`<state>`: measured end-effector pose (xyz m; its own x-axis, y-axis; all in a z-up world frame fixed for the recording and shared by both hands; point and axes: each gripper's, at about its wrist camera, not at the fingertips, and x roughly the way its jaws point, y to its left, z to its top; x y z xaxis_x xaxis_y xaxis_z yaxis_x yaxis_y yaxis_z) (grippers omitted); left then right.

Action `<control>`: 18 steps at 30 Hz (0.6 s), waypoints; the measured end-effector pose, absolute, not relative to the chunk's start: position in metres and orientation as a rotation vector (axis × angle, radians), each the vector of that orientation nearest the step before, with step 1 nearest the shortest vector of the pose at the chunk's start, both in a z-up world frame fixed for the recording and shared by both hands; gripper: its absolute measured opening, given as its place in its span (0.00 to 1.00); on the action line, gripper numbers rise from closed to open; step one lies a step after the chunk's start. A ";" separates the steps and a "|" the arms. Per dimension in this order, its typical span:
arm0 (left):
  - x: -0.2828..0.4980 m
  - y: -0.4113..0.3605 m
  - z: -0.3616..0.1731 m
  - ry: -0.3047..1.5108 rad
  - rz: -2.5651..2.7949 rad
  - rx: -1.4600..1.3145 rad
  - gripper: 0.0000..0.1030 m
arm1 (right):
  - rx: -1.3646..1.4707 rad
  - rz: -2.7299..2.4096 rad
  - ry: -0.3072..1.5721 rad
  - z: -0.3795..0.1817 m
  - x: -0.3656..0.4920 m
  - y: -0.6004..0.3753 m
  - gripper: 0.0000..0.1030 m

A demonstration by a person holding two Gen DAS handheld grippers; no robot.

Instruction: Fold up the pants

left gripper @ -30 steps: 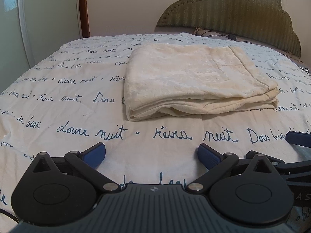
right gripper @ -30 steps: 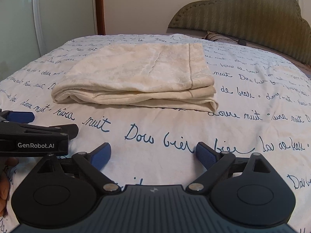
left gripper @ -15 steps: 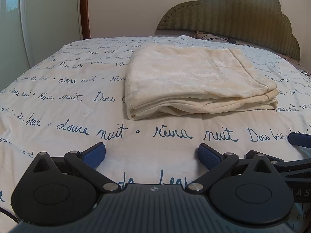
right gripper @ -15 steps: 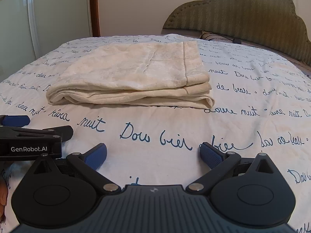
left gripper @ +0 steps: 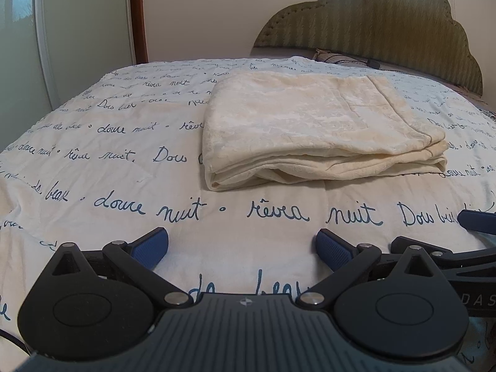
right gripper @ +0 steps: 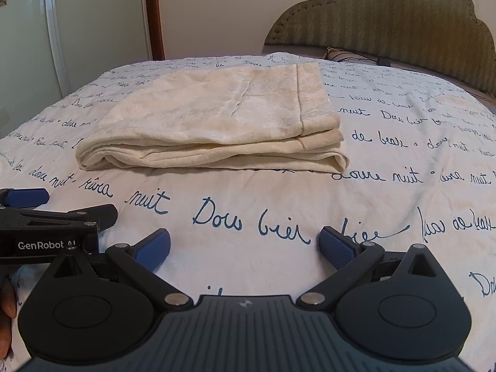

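Note:
The cream pants [left gripper: 313, 130] lie folded in a flat rectangular stack in the middle of the bed; they also show in the right wrist view [right gripper: 217, 127]. My left gripper [left gripper: 242, 246] is open and empty, low over the bedspread in front of the stack's near edge. My right gripper [right gripper: 245, 246] is open and empty, also short of the stack. The two grippers sit side by side; part of the right one shows at the right edge of the left wrist view [left gripper: 477, 220], and the left one shows at the left of the right wrist view [right gripper: 24, 198].
The white bedspread [left gripper: 102, 161] has blue handwriting print. A green padded headboard [left gripper: 378, 18] stands at the back right, with a pillow and a dark cable [right gripper: 359, 57] below it. A wardrobe door [left gripper: 80, 31] stands at the left.
Both grippers have pulled back slightly and tilted up, so the folded pants sit a little farther away and more wall shows. The pants have not moved.

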<state>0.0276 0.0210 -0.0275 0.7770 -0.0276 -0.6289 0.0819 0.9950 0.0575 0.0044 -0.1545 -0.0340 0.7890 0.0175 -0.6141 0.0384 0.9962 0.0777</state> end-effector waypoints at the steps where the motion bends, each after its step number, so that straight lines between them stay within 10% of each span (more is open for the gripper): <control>1: 0.027 0.021 -0.028 0.679 -0.059 0.083 1.00 | 0.087 -0.012 0.661 -0.034 0.004 -0.155 1.00; 18: 0.028 0.021 -0.027 0.682 -0.060 0.080 1.00 | 0.087 -0.011 0.661 -0.034 0.004 -0.155 1.00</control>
<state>0.0275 0.0209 -0.0273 0.7746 -0.0295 -0.6317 0.0817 0.9952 0.0537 0.0041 -0.1550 -0.0337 0.7892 0.0175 -0.6139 0.0381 0.9963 0.0774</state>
